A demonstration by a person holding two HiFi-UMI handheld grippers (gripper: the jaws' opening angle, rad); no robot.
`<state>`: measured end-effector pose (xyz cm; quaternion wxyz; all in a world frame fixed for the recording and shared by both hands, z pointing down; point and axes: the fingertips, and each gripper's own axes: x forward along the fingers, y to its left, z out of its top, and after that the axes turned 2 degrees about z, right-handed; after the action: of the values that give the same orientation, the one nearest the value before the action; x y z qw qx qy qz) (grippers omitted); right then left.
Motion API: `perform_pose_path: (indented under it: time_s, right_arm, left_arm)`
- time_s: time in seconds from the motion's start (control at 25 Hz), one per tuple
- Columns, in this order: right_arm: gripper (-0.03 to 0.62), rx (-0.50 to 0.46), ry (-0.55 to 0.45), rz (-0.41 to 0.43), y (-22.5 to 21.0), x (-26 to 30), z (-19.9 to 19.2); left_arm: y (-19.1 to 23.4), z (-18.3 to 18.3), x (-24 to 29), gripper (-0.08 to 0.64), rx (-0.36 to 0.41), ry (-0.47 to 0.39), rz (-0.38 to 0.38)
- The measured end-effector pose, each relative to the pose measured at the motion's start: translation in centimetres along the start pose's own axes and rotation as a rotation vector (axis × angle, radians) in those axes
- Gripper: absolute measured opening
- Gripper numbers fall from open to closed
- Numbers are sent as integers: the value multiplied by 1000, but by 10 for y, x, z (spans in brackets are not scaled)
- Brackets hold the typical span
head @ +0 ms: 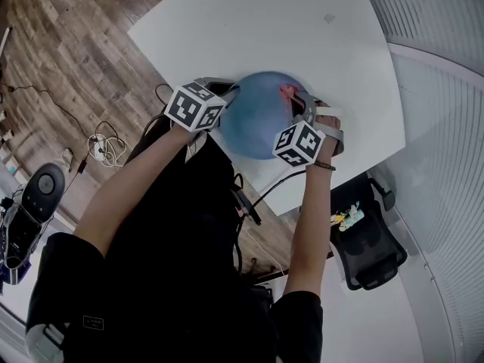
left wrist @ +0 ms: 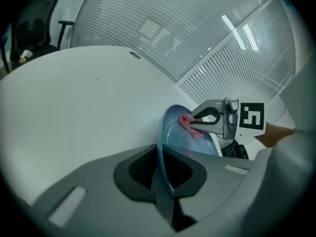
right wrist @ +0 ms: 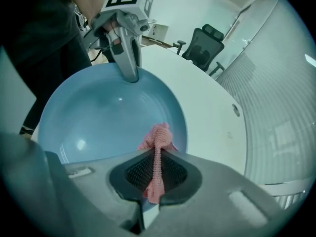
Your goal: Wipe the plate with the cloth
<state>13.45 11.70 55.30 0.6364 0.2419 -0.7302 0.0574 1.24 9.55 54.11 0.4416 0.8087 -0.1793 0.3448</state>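
Note:
A light blue plate [head: 257, 116] is held tilted above the white table [head: 302, 36]. My left gripper [head: 227, 97] is shut on the plate's rim [left wrist: 160, 154], which runs edge-on between its jaws. My right gripper [head: 296, 104] is shut on a pink cloth [right wrist: 158, 147], whose bunched end presses on the plate's inner face [right wrist: 108, 112] near the rim. In the left gripper view the pink cloth [left wrist: 189, 125] shows on the far part of the plate under the right gripper [left wrist: 200, 125]. In the right gripper view the left gripper [right wrist: 131, 75] clamps the plate's opposite edge.
A black office chair [head: 370, 248] stands beyond the table's edge at the right. Cables [head: 106, 146] lie on the wooden floor at the left. A small round hole [right wrist: 236, 110] sits in the tabletop. A ribbed glass wall [left wrist: 197, 38] runs behind the table.

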Motion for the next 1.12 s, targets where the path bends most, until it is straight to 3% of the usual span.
perform_pose_path:
  time_s: [0.2,0.56,0.84,1.12]
  right_arm:
    - [12,21,23,-31,-5,4,-1]
    - [15,186,-39,-108,-12,-8,4]
    - [15,483,-249,-219,-28,-70,23]
    - [15,940,-596,-352,-56,-164,26]
  left_arm:
    - [2,6,3,20,-22,-5,7]
    - [3,15,6,85,-35,-12,15]
    - [-1,26,-2,150,-28,-33,8]
    - [-12,46,-35,132,11,-100,-12]
